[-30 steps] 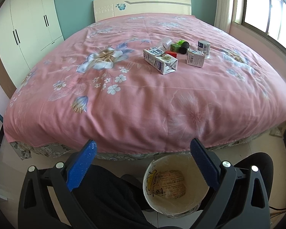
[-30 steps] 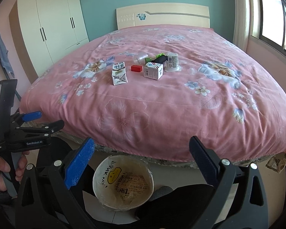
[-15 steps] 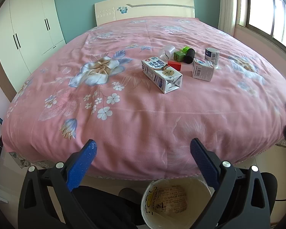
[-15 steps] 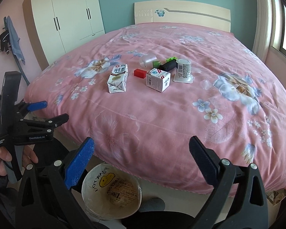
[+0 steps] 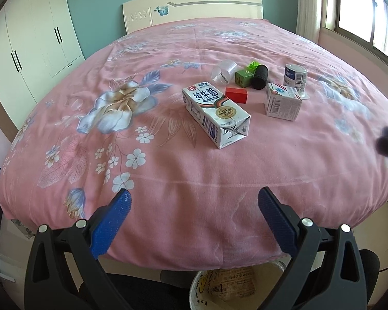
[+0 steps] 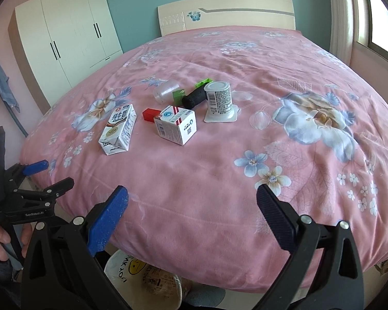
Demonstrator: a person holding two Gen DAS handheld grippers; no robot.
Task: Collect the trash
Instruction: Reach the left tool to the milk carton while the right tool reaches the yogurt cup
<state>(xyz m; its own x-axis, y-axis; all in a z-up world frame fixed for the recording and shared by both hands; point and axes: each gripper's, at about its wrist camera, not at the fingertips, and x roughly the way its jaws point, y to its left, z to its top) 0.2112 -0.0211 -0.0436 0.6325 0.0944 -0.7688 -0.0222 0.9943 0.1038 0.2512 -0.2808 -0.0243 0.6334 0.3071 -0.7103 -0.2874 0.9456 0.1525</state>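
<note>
- My left gripper [image 5: 194, 201] and right gripper [image 6: 192, 199] gape, empty.
- Milk carton [image 5: 216, 113], boxes, cup wait on the bed [image 5: 168, 170].
- Bin [image 5: 235, 288] seemingly holds one wrapper.

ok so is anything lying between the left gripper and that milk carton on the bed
Nothing visible does. The left gripper is open over the near edge of the bed, and only bare pink bedspread lies between it and the milk carton. The red block sits behind the carton.
</note>
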